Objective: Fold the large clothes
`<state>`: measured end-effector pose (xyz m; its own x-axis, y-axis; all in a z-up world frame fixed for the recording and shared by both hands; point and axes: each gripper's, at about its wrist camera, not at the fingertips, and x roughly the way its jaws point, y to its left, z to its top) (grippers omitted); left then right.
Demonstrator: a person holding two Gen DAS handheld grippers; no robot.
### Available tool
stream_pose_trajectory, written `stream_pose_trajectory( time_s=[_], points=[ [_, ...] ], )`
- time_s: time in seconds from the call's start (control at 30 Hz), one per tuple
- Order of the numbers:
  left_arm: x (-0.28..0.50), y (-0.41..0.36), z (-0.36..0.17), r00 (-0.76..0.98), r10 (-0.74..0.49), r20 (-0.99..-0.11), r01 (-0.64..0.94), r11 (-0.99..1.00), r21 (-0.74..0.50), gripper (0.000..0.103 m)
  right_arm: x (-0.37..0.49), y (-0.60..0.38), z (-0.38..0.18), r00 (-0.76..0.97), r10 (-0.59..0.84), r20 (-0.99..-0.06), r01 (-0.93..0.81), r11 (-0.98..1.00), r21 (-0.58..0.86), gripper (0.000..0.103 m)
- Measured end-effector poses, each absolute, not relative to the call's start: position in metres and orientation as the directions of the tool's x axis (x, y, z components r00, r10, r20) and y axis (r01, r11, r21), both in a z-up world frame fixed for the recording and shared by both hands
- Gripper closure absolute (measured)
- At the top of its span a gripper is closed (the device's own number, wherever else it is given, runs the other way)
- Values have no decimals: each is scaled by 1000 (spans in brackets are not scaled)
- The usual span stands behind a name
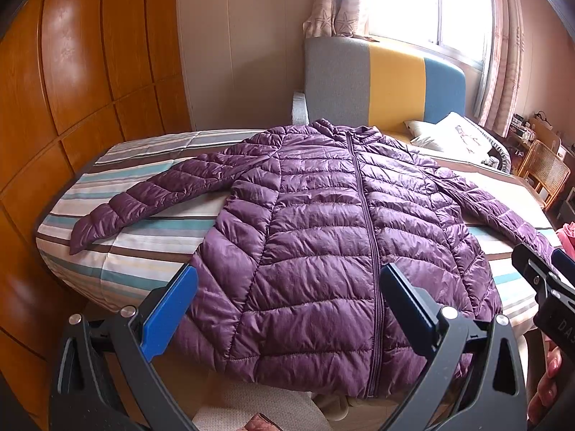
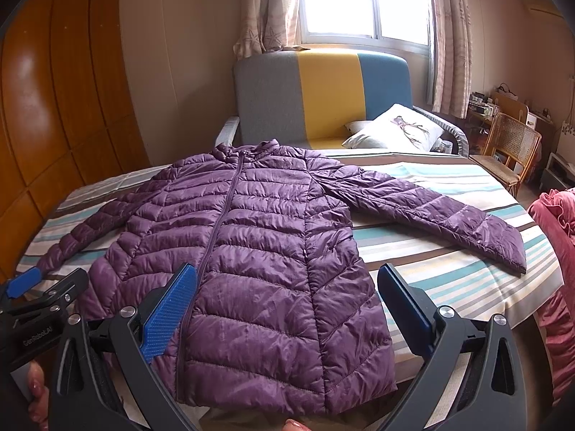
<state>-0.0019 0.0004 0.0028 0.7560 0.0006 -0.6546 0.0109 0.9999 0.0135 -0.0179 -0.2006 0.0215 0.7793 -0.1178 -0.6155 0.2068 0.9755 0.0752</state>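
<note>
While both wrist views look across the striped bed (image 1: 118, 251), each shows a side the other cuts short. My left view takes in the wooden wardrobe (image 1: 72, 107) and the jacket's whole left-hand sleeve (image 1: 151, 197); my right view takes in the whole sleeve on the other side (image 2: 449, 222), a pink cloth (image 2: 557, 251) at the bed's edge and a rattan chair (image 2: 510, 147).

Purple quilted jacket (image 1: 316, 251) lies flat on the bed, front up, zipped. Long axis runs away from me: hem nearest, collar toward the grey-yellow-blue headboard (image 1: 377, 82). Sleeves angle out and down to either side.

Left gripper (image 1: 287, 309): fingers spread wide, holding nothing, hovering near the hem. Right gripper (image 2: 287, 309): fingers likewise spread apart, empty, above the hem.

Writing: "GenRobot.AI" on the left gripper's body, seen from the right view. The right gripper's body shows "DA", rest cut off.
</note>
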Motion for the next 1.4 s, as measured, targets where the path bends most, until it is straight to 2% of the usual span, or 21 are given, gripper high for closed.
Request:
stream_pose_trajectory(
  time_s=[1.4],
  points=[
    [-4, 1, -1, 755, 3, -655, 14, 1000, 21, 2, -16, -201, 17, 766, -107, -633, 201, 976, 79, 3]
  ],
)
